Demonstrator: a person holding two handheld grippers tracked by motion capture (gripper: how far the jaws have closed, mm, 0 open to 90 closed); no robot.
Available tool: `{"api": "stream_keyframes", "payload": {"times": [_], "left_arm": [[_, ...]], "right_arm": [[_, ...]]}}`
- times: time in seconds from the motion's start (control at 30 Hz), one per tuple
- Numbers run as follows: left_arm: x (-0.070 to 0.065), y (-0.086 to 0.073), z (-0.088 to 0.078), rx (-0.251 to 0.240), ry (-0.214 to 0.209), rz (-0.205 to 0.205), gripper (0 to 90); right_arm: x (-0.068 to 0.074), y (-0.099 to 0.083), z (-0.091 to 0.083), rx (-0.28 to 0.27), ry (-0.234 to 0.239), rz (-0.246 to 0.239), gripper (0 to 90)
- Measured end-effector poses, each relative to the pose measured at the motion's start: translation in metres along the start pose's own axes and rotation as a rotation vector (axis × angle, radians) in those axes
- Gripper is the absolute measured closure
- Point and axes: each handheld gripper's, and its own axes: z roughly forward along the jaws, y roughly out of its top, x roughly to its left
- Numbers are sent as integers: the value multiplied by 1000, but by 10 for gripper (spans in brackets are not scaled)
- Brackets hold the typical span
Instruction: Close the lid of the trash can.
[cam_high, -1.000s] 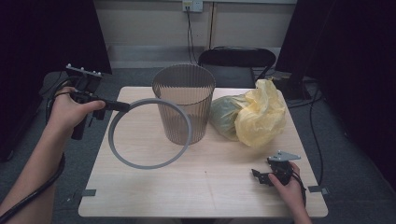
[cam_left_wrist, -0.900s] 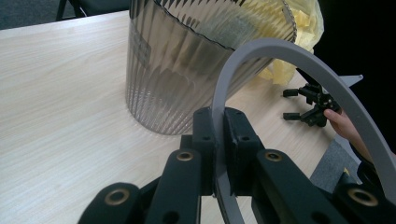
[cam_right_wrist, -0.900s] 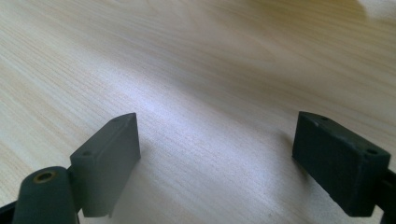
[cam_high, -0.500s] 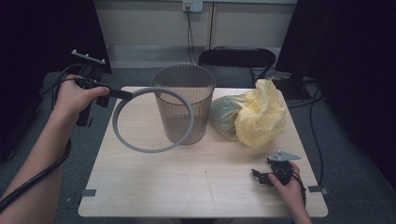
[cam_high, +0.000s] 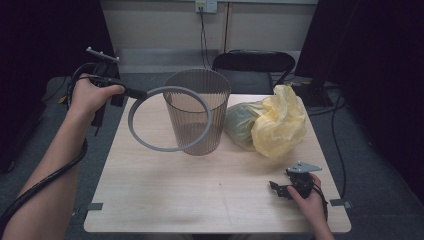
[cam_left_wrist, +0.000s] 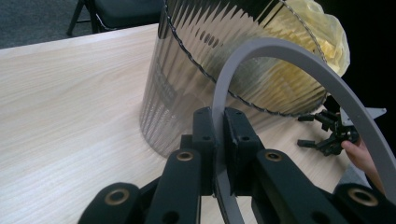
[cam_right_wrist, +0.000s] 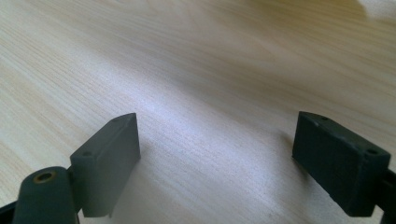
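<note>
Left gripper view puts my left tool (cam_left_wrist: 219, 140) right where I want to look first: its two black jaws are pinched tight on the rim of the grey ring (cam_left_wrist: 299, 70), the band running up between the pads and arching off toward two o'clock. In the high view the same left tool (cam_high: 131, 92) sits at about ten o'clock of the tabletop (cam_high: 160, 200), off its edge, and the grey ring (cam_high: 150, 142) hangs lifted and tilted from it, its far arc overlapping the front of the ribbed translucent bin (cam_high: 197, 117). I cannot tell whether the ring touches the bin. The bin stands upright near the middle of the tabletop, toward twelve o'clock. Just beside it, at two o'clock, lies a crumpled yellow bag (cam_high: 280, 122) over a greenish one (cam_high: 240, 125).

My right tool (cam_high: 279, 189) rests low at about five o'clock on the tabletop, well apart from the bin. In the right gripper view its jaws stand wide with nothing but bare wood (cam_right_wrist: 210, 93) between them.
</note>
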Motion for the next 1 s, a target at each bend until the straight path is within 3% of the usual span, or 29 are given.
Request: {"api": "stream_keyframes", "payload": {"times": [0.7,1.0], "left_arm": [[1,31,19,-28,69,-40,839],[3,44,32,-31,76,-63,839]], "right_arm": [[-2,0,-1,-2,17,-2,139],[-2,0,-1,2,15,-7,139]]}}
